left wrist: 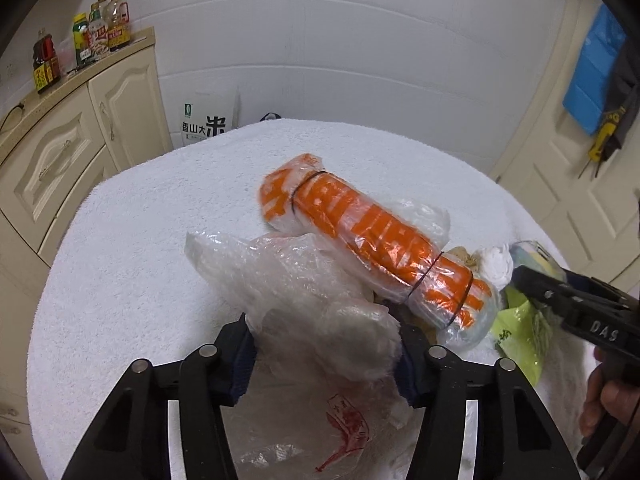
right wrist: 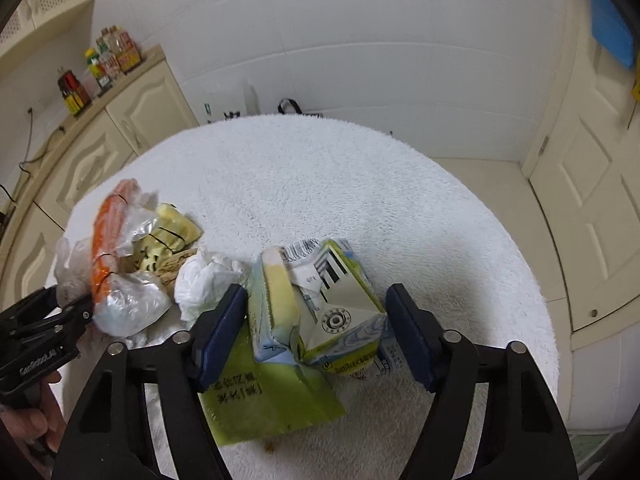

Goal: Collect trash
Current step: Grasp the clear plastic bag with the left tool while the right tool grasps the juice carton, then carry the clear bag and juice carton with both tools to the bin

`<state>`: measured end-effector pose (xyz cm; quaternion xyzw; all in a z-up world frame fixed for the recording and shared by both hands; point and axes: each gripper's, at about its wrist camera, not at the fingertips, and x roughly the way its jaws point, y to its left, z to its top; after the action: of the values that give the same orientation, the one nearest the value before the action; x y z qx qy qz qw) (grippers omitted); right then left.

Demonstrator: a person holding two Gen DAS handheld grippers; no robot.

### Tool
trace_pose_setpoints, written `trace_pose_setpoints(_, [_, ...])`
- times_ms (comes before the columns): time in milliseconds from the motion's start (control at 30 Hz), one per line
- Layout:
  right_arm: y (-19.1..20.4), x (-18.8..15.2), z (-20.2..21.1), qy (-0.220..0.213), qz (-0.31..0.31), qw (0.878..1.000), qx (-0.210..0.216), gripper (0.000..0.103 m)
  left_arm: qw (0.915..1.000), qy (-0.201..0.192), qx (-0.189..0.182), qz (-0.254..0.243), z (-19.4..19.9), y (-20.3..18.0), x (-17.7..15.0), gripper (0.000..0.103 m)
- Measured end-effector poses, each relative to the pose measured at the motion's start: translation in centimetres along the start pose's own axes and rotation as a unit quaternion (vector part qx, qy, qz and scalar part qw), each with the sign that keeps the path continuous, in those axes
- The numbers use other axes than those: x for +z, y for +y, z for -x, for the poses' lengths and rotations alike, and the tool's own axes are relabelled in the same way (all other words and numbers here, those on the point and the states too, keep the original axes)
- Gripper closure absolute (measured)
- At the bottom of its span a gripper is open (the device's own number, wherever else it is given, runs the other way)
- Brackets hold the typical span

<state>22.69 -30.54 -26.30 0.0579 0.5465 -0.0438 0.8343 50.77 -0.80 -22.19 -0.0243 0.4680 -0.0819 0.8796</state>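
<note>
1. Two grippers are counted: the left gripper [left wrist: 326, 354] and the right gripper [right wrist: 316, 334].
2. One clear plastic bag [left wrist: 304, 280] is seen between the left fingers.
3. One orange-printed bag roll [left wrist: 372, 240], bound by two black bands, is seen ahead of the left fingers, to their right.
4. One crushed carton [right wrist: 316, 304] is counted between the right fingers.
5. One crumpled white tissue [right wrist: 202, 282] is seen just left of the right fingers.
6. One green flat packet [right wrist: 268, 400] is counted beneath the carton.
</note>
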Motion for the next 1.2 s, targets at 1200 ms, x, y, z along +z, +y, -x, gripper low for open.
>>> trace_pose_setpoints(1200, [2.6, -6.2, 12.2, -0.073, 0.001, 0.995, 0.067, 0.035, 0.9907, -0.134, -0.017, -0.016, 10.9, -1.4, -8.7, 0.053])
